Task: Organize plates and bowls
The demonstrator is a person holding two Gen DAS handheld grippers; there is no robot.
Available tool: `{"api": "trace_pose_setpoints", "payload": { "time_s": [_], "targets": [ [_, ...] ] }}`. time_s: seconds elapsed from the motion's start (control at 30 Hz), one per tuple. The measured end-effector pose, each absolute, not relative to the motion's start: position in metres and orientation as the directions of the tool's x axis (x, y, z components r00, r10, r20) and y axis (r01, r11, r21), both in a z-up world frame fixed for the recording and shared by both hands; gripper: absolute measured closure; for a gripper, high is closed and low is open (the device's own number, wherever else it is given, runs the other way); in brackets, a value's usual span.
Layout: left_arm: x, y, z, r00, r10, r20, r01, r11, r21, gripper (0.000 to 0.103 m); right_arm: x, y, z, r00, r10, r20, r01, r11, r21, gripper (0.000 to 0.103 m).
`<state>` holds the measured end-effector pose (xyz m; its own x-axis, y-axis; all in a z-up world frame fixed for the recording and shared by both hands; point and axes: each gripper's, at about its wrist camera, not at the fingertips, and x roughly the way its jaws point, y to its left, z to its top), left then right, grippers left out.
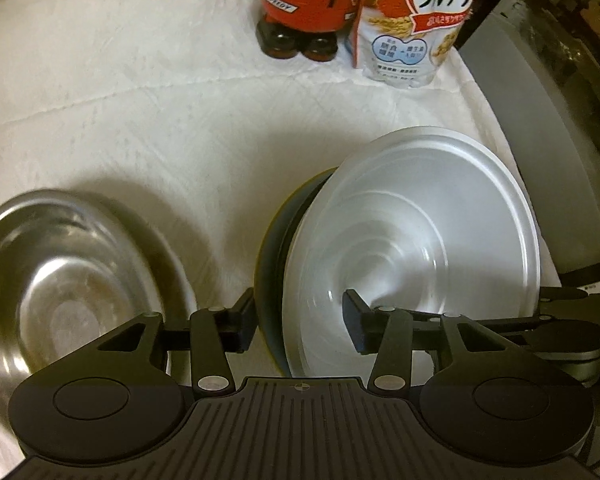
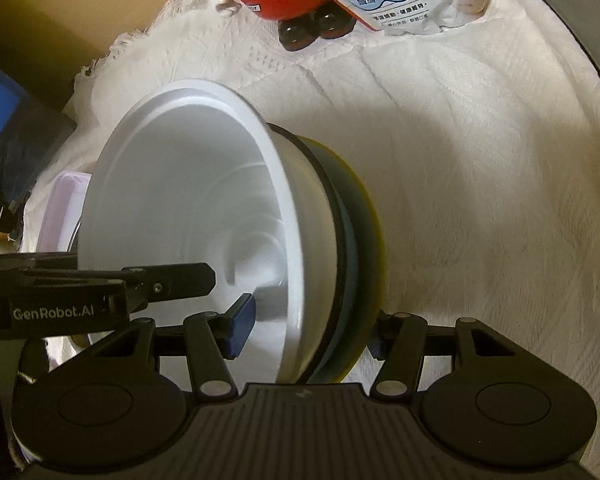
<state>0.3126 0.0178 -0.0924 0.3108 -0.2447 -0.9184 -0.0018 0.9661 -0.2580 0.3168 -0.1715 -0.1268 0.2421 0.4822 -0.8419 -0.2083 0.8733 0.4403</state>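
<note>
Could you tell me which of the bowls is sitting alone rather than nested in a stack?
The steel bowl stands alone on the cloth. The white bowl is nested in dark and yellow-rimmed ones, with both grippers at that stack.

Both grippers point steeply downward. The left gripper [image 1: 300, 322] has its jaws parted, straddling a rim without pressing it. The right gripper [image 2: 310, 330] has its fingers on either side of stacked rims, apparently clamped.
</note>
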Motion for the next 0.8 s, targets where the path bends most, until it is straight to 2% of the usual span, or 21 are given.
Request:
{"api": "trace_pose_setpoints", "payload": {
  "time_s": [0.4,0.63,0.8],
  "targets": [
    [0.273,0.026,-0.09,0.266,-0.264,-0.927,-0.039,0.958,-0.283,0.054,0.296,-0.167,-0.128,0.142,0.516,-0.845,-0.22,0.849,0.481,0.046],
    [0.264,0.03,-0.087,0.295,-0.266,-0.918,-0.044,0.956,-0.291,0.055,0.293,-0.166,-0.125,0.169,0.516,-0.84,-0.239,0.848,0.473,0.047],
    [0.255,0.034,-0.066,0.356,-0.248,-0.901,-0.016,0.962,-0.272,0.055,0.284,-0.171,-0.106,0.297,0.454,-0.84,-0.291,0.881,0.374,0.047]
  ]
}}
